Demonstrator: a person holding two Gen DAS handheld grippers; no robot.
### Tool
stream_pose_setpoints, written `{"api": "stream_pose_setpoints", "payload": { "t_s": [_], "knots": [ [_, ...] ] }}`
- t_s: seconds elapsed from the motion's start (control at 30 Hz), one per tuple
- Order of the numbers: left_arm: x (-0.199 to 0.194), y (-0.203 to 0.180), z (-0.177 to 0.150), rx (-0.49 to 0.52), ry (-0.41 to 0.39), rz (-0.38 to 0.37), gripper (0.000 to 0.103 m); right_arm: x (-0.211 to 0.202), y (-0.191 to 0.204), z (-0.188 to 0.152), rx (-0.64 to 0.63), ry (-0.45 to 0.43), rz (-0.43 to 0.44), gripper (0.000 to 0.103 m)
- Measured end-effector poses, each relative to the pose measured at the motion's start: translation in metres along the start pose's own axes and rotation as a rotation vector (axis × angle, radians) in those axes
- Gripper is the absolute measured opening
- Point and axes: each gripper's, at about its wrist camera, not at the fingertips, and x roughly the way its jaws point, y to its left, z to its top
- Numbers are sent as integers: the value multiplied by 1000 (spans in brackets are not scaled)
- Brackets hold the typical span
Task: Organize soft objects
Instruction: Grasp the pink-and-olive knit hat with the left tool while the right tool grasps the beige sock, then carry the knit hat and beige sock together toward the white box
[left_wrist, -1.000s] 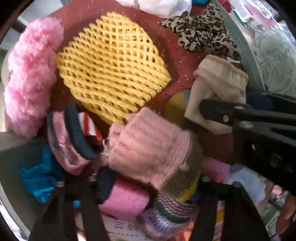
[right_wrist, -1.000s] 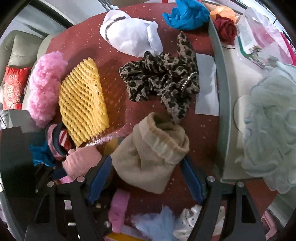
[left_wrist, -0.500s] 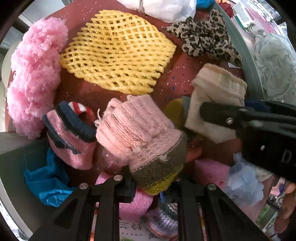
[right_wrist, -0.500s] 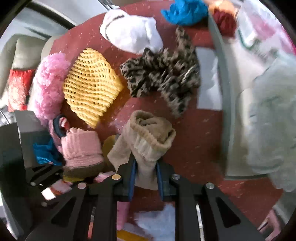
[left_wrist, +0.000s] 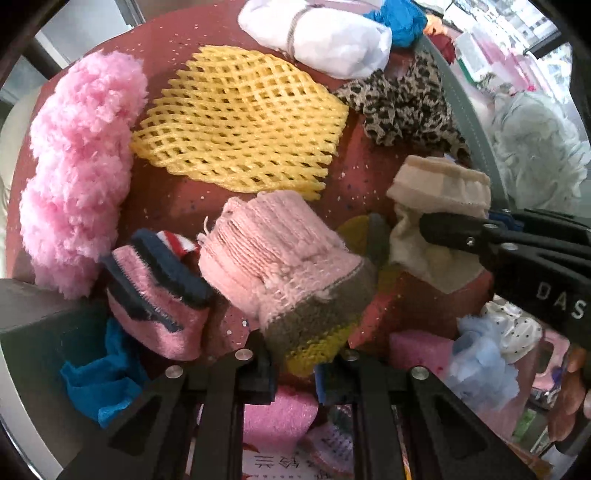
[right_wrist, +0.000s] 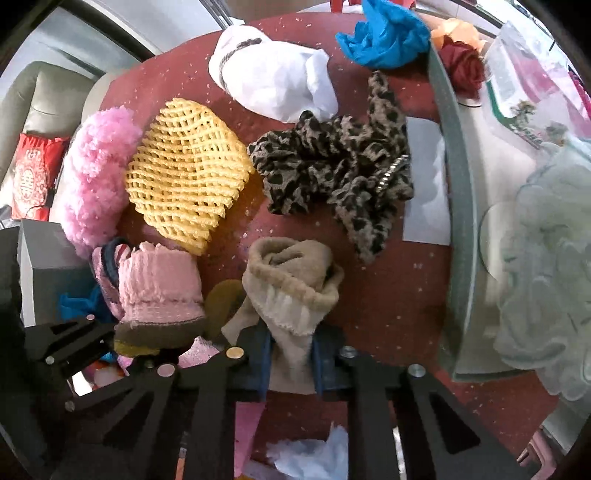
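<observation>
Left gripper (left_wrist: 293, 363) fingers closing on the pink sock (left_wrist: 280, 254); right gripper (right_wrist: 291, 363) fingers pinch the beige sock (right_wrist: 291, 291).

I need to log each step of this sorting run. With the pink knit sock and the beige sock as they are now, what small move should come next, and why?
Probably lift both straight up. The left tool is closing on the pink knit sock, its olive-and-yellow end between the pads, and the right tool is shut on the beige sock. Both socks lie among other soft things on the red table, so rising first should avoid dragging them.
</observation>
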Motion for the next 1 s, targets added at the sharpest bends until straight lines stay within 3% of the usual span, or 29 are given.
{"api": "stream_pose_setpoints", "payload": {
  "t_s": [0.33,0.47,0.53,0.57,0.6,0.7,0.77,0.9,1.0],
  "knots": [
    [-34,20,-11,-12,-100,-112,12,-43,-9,-12,-3,-86,6,17],
    [-39,27,-15,-7,-96,-128,14,-57,-9,-24,-24,-100,-10,17],
    [-36,25,-15,-7,-62,-157,36,-56,-9,-26,-30,-88,-23,17],
    [-38,23,-19,-1,-46,-149,62,-52,-10,-26,-30,-77,-22,17],
    [-36,21,-19,14,-49,-137,74,-50,-10,-27,-34,-71,-23,17],
    [-36,9,-8,40,-111,-92,74,-42,-10,-29,-48,-53,-32,17],
    [-40,12,-1,36,-118,-113,74,-41,-11,-31,-54,-52,-36,17],
    [-28,8,11,35,-108,-80,74,-41,-14,-33,-44,-53,-35,17],
    [-30,8,27,34,-157,-55,74,-41,-15,-32,-38,-51,-36,17]
  ]
}}
